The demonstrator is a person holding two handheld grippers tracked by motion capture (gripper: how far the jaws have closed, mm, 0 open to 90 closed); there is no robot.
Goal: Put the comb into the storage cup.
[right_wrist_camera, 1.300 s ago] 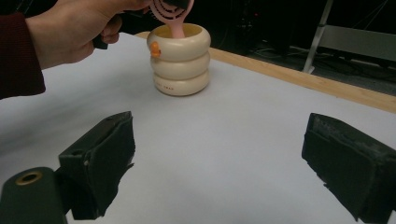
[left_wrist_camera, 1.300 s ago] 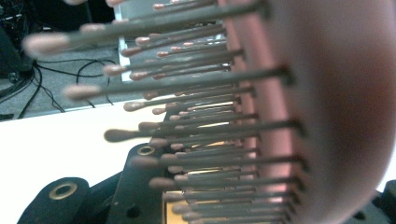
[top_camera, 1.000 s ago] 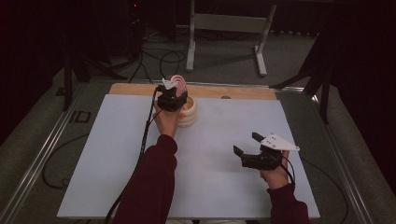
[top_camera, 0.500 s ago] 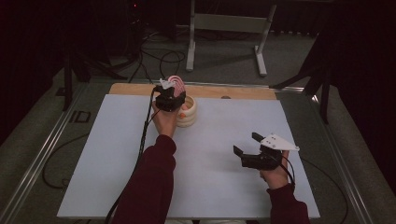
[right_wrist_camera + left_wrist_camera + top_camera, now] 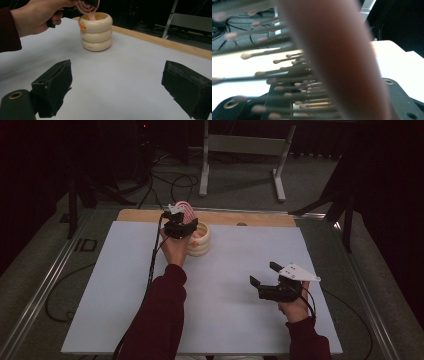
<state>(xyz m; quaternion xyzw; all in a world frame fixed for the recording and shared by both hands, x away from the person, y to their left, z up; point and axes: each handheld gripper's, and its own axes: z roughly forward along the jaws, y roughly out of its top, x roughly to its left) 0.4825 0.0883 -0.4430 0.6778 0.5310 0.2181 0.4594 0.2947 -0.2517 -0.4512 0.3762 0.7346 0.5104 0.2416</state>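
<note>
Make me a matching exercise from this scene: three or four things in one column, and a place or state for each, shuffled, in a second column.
Things:
1. pink hairbrush
2. cream ringed holder
3. right gripper
4. wooden strip

Places or states:
A. jaws wide apart over bare white tabletop
B. along the far edge of the table
C. handle down inside the holder
D. standing upright on the white surface

Pairs: 1-C, 2-D, 3-A, 4-B
</note>
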